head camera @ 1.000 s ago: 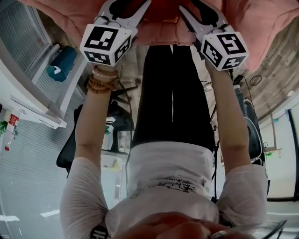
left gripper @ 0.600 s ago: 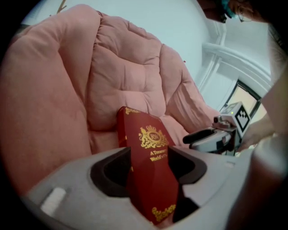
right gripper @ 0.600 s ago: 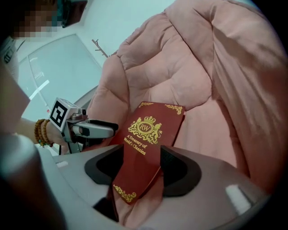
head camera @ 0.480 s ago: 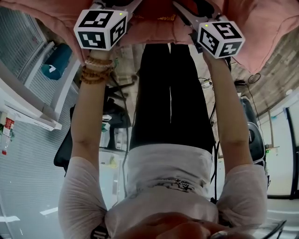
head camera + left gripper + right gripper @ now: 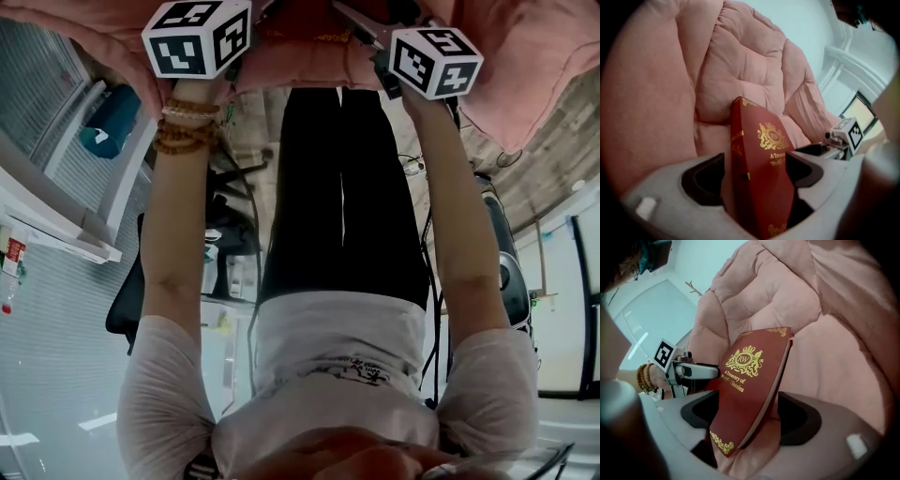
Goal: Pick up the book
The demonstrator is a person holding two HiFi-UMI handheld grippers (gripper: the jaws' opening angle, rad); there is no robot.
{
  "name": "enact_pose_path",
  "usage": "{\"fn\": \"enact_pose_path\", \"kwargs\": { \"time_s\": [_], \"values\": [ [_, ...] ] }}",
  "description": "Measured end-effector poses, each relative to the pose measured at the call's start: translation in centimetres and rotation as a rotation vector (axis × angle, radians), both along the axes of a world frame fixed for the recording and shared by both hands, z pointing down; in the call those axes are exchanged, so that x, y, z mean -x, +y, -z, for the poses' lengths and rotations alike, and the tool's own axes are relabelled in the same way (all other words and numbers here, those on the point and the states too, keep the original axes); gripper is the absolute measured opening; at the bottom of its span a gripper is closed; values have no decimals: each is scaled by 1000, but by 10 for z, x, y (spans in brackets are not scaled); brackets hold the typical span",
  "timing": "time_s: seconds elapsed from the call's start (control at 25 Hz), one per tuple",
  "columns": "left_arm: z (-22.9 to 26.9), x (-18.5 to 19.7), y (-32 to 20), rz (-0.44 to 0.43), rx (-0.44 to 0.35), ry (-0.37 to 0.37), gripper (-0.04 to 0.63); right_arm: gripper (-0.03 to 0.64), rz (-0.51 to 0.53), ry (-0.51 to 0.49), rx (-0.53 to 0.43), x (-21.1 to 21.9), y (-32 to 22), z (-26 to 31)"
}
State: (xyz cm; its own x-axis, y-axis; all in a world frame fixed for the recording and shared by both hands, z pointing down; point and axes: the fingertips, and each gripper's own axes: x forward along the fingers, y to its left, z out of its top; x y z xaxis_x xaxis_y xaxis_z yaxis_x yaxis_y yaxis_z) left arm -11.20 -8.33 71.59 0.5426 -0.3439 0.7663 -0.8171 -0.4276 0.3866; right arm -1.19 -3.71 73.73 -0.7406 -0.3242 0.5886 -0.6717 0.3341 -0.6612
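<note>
Claws newly wider round "RW" book

head view's top edge crops the left gripper and right gripper.

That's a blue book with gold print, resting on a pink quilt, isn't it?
Not blue: the book is dark red, as the right gripper view shows. It does carry gold print, and it does rest on the pink quilt.

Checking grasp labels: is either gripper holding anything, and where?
Nothing held. Jaws of left gripper and right gripper have just been opening; book sits loose between them.
</note>
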Motion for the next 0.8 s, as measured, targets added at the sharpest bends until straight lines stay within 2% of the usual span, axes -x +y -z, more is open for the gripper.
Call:
{"fn": "enact_pose_path", "kwargs": {
  "time_s": [0.24, 0.44, 0.64, 0.8],
  "values": [
    [-15, -8, 2, -32, 63, 29, 423, 416, -13, -18, 38, 1, -1, -18],
    [-27, -6, 3, -1, 106, 67, 445, 453, -4, -26, 44, 11, 2, -28],
    [-31, -10, 4, 6, 121, 91, 449, 454, -8, -63, 52, 15, 0, -30],
    [-30, -16, 6, -11, 121, 104, 428, 443, -6, -84, 48, 19, -1, -28]
  ]
}}
